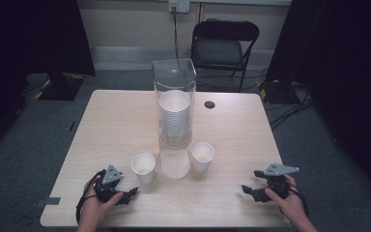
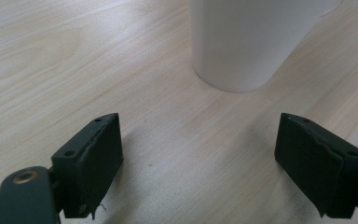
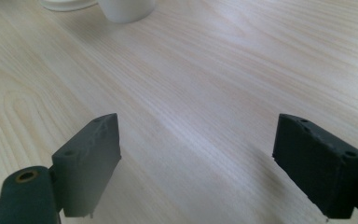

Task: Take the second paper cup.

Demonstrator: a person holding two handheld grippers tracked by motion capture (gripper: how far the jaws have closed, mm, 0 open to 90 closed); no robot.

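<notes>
Our left gripper [image 1: 125, 194] and right gripper [image 1: 255, 186] both gape wide over the pale wooden table [image 1: 111, 125]. The left paper cup [image 1: 143, 166] stands just ahead of our left jaws, beside the clear dispenser [image 1: 174, 87]; right cup [image 1: 203, 156] opposite, folding chair [image 1: 224, 41] behind.

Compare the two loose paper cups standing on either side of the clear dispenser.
The left cup stands just ahead of the open left gripper, while the right cup is well clear of the right gripper. The left cup sits slightly nearer the person than the right cup. Both are white, upright, open-topped and look alike in size.
</notes>
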